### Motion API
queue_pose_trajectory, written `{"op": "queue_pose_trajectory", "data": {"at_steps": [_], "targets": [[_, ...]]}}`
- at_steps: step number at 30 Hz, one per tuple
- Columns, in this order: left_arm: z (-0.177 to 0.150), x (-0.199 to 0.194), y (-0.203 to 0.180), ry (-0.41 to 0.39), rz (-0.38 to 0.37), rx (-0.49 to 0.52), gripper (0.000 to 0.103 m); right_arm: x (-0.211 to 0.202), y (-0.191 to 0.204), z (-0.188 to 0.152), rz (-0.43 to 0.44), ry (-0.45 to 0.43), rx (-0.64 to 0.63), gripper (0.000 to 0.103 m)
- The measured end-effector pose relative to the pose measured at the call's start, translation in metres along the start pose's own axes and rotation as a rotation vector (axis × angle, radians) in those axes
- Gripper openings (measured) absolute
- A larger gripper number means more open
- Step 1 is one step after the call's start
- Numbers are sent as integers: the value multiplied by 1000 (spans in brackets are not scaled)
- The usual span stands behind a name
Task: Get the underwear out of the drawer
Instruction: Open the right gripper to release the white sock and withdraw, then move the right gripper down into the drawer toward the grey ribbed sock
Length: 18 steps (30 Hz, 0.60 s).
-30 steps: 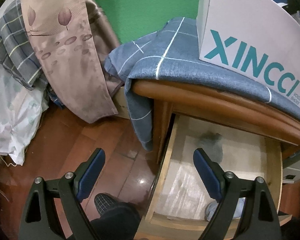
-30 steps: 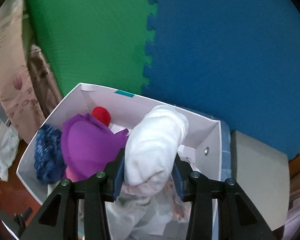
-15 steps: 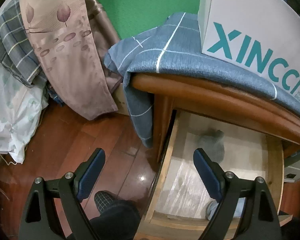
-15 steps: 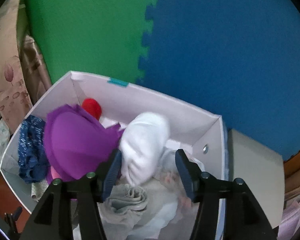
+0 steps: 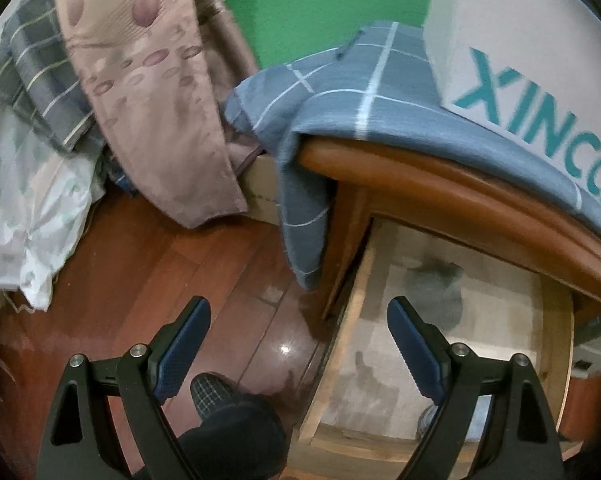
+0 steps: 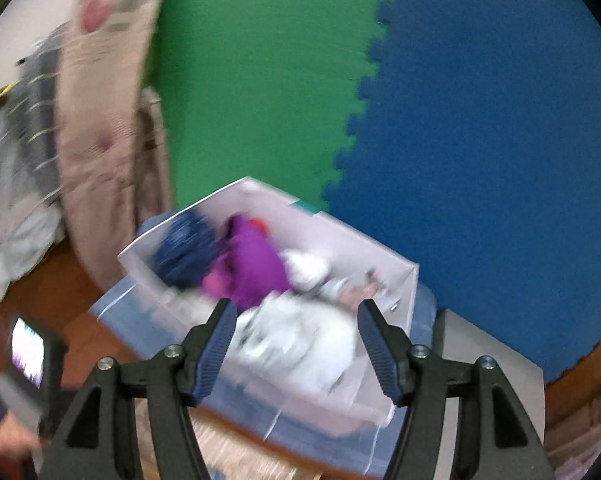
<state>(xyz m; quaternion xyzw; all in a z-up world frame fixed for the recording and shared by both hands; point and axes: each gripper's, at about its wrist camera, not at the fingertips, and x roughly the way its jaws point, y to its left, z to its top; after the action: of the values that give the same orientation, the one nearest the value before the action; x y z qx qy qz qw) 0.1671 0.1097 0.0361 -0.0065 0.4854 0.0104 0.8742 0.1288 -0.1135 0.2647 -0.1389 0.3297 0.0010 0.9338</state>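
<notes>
Right gripper [image 6: 293, 346] jaws opening, empty, above the white box [image 6: 410, 280] of underwear [image 6: 256, 266], left gripper [image 5: 298, 342] spread wide over the drawer [image 5: 340, 344]

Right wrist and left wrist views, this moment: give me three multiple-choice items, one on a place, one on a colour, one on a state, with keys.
1. Where does the white box stand?
A. on the blue checked cloth
B. on the floor
C. inside the drawer

2. What colour is the garment beside the dark blue one in the box?
A. yellow
B. purple
C. black

3. What is the drawer's state?
A. pushed shut
B. removed
C. pulled open

Key: 1 A, cloth shows under the box; 2 B, purple garment sits mid-box; 3 C, its lined bottom is exposed.
</notes>
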Motion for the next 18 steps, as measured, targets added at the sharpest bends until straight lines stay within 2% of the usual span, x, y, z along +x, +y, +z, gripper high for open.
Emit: {"op": "queue_pose_trajectory", "data": {"at_steps": [3,6,13,18], "targets": [[1,1,10,-1,22,-44,88,-16,27,-28,58,6,-51,65],[2,1,17,-1,32,-81,88,-15,59,-59,140,61,-105,65],[3,4,35,23,39,-162,88,53,123,-134,303,269,-207,65],[4,2,44,16,53,-205,88,112,147,-162,333,348,-261,65]]}}
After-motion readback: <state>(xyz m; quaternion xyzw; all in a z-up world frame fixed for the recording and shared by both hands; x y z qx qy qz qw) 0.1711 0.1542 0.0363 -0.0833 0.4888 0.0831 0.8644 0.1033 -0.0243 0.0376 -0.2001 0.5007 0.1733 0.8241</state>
